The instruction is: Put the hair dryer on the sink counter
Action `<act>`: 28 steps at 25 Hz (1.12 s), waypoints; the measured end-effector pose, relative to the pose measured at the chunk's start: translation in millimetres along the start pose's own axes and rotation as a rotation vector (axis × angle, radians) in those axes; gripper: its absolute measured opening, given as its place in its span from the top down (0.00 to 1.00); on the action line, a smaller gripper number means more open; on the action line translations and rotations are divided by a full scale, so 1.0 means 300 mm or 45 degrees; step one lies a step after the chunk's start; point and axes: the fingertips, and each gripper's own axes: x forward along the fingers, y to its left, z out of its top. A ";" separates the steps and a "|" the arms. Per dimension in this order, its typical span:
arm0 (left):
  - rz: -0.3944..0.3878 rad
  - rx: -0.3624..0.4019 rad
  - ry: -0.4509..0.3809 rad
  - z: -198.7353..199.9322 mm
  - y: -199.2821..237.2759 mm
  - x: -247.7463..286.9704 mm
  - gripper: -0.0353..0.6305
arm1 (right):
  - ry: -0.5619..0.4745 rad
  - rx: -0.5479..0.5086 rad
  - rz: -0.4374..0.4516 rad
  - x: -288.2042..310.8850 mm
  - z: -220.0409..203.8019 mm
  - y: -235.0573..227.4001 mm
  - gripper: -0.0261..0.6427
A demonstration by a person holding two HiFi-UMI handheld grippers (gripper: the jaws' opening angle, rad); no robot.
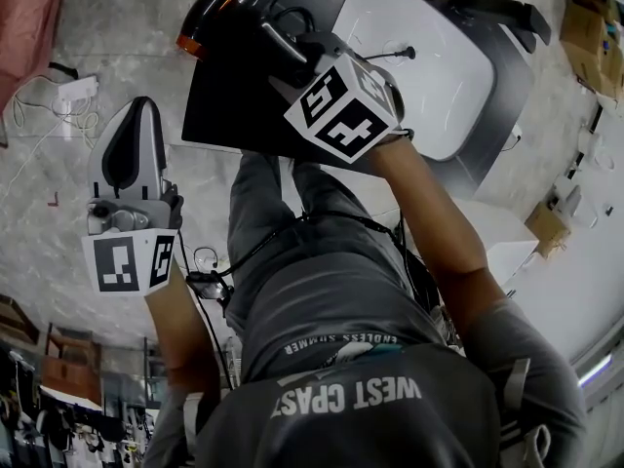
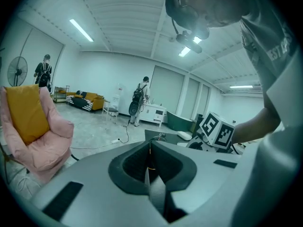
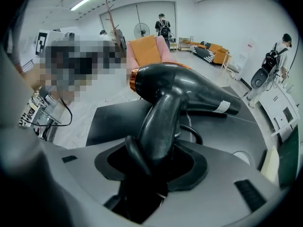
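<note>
While the right gripper (image 3: 150, 167) is pinching the hair dryer (image 3: 184, 91) by its handle above the counter (image 3: 113, 122), the left gripper (image 2: 151, 171) is idling, jaws together; laying the dryer flat beside the basin (image 1: 419, 76) seems wisest.

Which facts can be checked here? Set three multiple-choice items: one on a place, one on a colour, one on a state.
1. Where is the hair dryer?
A) in a drawer
B) in the right gripper, above the counter
C) on a shelf

2. What colour is its end ring?
A) copper-orange
B) green
C) blue

3. The left gripper is:
A) wide open
B) holding a towel
C) shut, empty

Answers:
1 B, the jaws clamp its handle over the dark counter.
2 A, the ring shines copper.
3 C, its jaws meet with nothing between.
</note>
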 end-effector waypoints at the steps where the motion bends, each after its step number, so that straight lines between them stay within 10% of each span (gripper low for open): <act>1: 0.001 0.000 0.000 0.000 -0.002 0.003 0.91 | 0.006 0.000 -0.001 0.002 -0.002 -0.002 0.64; 28: 0.154 0.083 -0.064 0.113 0.001 -0.092 0.92 | 0.048 -0.070 -0.010 -0.163 0.001 -0.037 0.50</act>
